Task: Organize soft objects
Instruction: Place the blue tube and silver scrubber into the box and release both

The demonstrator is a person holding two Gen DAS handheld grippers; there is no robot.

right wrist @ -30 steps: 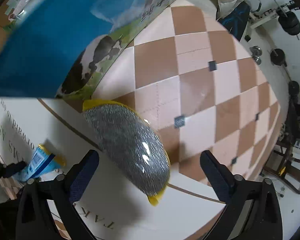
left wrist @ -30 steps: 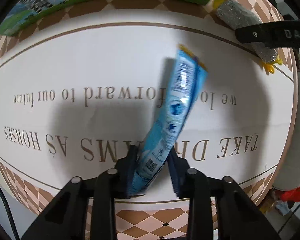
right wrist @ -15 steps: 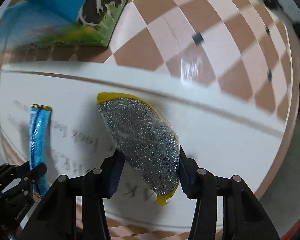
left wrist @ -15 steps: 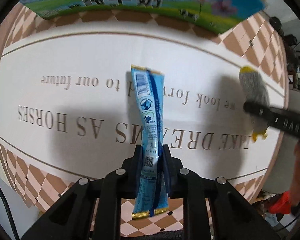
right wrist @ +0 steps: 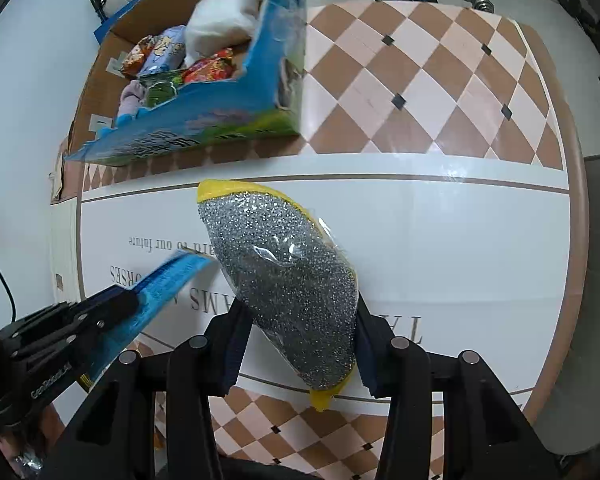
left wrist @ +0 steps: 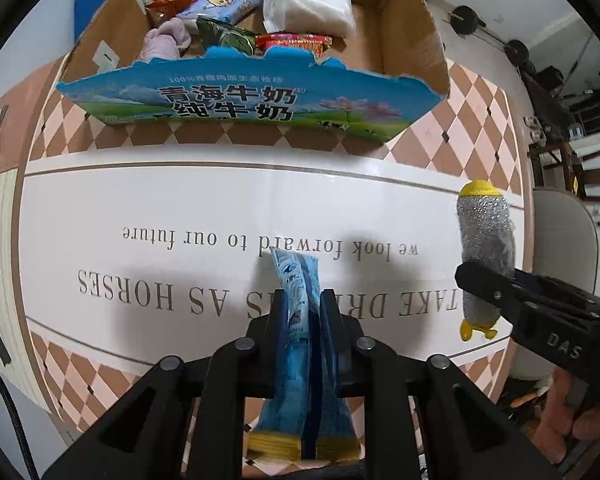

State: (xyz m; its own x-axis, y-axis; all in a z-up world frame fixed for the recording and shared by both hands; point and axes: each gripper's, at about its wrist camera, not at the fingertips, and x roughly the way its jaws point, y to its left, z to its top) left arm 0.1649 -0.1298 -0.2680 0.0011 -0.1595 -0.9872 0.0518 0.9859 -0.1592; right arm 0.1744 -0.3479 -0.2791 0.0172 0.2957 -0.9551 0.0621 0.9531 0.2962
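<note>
Blue packet [left wrist: 300, 320] clamped in left claw [left wrist: 304, 312], raised above the surface [left wrist: 140, 196]; long axis along the fingers, far end toward the cardboard box [left wrist: 404, 36]. Silver scrubber [right wrist: 284, 276] pinched in right claw [right wrist: 296, 344], also aloft, yellow tip aimed boxward. Risks: limp packet flopping or sliding out; wrapped scrubber squirming loose; either snagging the torn box rim instead of dropping among the items inside.

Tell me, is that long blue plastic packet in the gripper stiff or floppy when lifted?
Probably floppy: the long blue plastic packet bends and twists where it sticks out past the left gripper. It likely weighs little, since a pinch near one end holds it off the table. Its glossy film could slip, though the grip looks firm.
</note>
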